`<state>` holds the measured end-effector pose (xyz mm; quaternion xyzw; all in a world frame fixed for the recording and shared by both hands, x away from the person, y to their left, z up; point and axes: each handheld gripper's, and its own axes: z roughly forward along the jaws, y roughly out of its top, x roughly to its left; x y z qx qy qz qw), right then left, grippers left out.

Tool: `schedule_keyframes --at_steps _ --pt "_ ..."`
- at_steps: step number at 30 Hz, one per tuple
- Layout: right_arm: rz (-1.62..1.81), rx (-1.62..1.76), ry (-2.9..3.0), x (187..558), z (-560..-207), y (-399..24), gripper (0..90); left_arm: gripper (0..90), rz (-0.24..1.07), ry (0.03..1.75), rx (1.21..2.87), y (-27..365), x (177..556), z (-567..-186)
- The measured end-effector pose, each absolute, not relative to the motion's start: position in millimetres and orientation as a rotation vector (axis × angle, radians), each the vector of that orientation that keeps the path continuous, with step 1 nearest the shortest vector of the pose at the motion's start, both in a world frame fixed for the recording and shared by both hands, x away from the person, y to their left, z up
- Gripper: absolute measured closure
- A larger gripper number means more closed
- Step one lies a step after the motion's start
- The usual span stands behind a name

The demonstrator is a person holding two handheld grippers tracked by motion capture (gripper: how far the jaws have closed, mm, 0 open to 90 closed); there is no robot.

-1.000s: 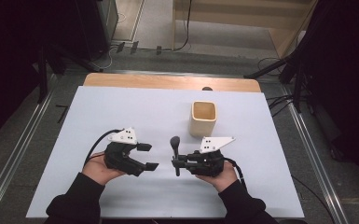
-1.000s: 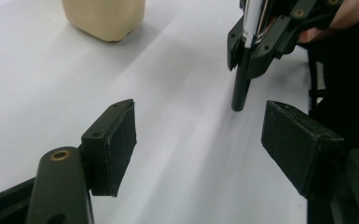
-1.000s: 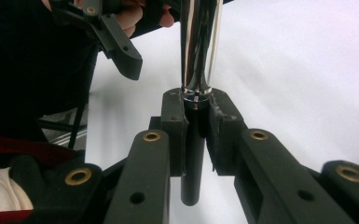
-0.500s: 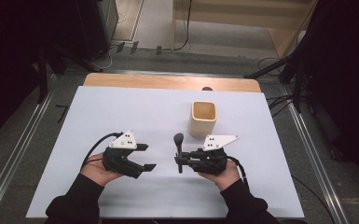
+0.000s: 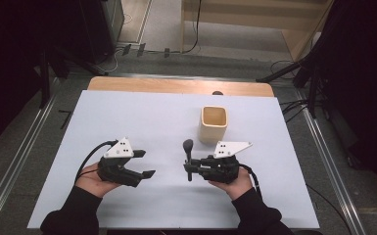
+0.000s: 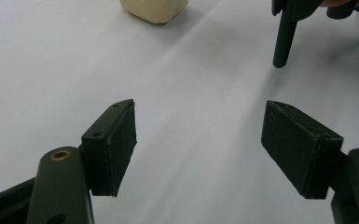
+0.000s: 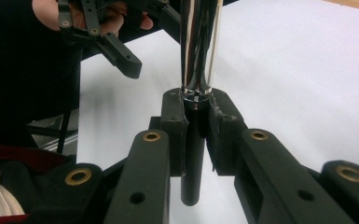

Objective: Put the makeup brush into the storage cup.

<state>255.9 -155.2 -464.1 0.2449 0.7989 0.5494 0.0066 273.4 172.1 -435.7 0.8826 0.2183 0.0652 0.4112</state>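
Gripping a black-handled utensil with a shiny metal shaft, the right gripper has both pads clamped on the handle, holding it just above the white table cover. Utensil sits near the front, just short of the cream square cup. Left gripper nearby, jaws wide apart, holding nothing.

The right gripper looks like matt black plastic with little brass-coloured bushings, and its rubbery pads pinch a tool with a matt black handle below a mirror-shiny chrome shaft. At 1 o'clock from it on the table, covered in a smooth, pale, paper-like sheet, sits a cream cup, matt and smooth. Bare wood shows at the far edge.
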Motion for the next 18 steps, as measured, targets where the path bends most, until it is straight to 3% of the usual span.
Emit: schedule_keyframes --at_steps 18 --pt "1.711 0.785 2.474 256 -459 -159 79.4 27.1 0.191 0.608 2.192 203 266 -438"
